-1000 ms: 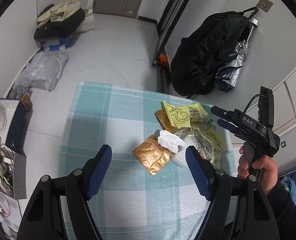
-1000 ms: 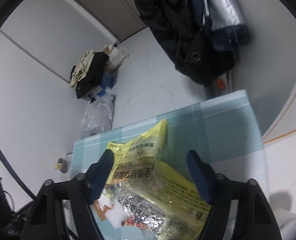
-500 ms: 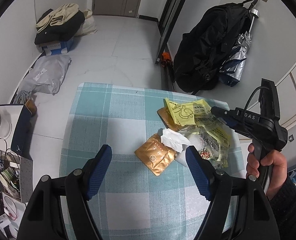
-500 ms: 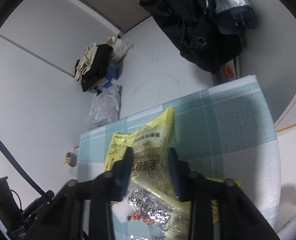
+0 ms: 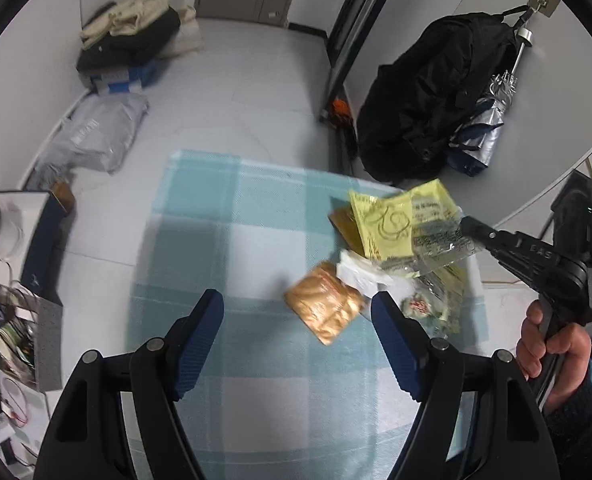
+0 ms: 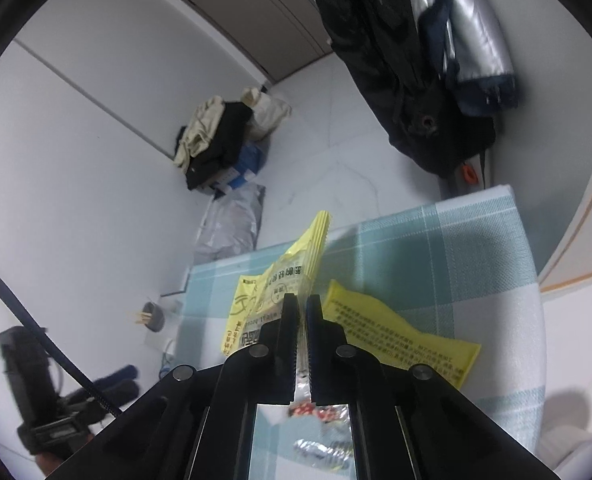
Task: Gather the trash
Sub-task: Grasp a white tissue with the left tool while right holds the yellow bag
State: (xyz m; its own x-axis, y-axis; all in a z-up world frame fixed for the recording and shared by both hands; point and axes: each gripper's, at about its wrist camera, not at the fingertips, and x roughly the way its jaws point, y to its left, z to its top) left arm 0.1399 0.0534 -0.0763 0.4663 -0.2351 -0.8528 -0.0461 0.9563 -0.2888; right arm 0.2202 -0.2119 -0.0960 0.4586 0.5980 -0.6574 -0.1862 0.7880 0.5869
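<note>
Right gripper, left wrist view: right gripper (image 5: 467, 224) enters from the right edge, jaws pressed together on the edge of a yellow snack wrapper (image 5: 432, 216), which hangs lifted and blurred above the trash pile.
Right hand: bare hand (image 5: 552, 348) with a dark sleeve wraps the handle at the lower right.
Left gripper, left wrist view: left gripper (image 5: 296, 328) hangs above the table with blue pads spread wide; nothing lies between them.
Trash pile: on the right part of the checked teal tablecloth (image 5: 223, 240). A gold foil packet (image 5: 324, 308) lies nearest the left gripper's right pad. A white crumpled tissue (image 5: 356, 274) sits just beside it. A second yellow wrapper (image 5: 380, 224) with a drawn figure lies behind. A brown packet (image 5: 342, 220) shows partly under it.
Surroundings: black backpack (image 5: 428, 108) and folded silver umbrella (image 5: 492, 128) hang on the wall at upper right; a grey plastic bag (image 5: 95, 136) lies on the floor at left.
Right gripper, right wrist view: fingers (image 6: 289, 332) are closed tight on the yellow snack wrapper (image 6: 291, 272), whose serrated top edge stands up beyond the tips.
Other trash, right wrist view: a flat yellow printed wrapper (image 6: 396, 340) lies on the tablecloth (image 6: 456, 248) just right of the jaws; a silver foil wrapper (image 6: 320, 448) shows below them, blurred.
Left gripper, right wrist view: seen at the lower left edge, blurred; state cannot be told here.
</note>
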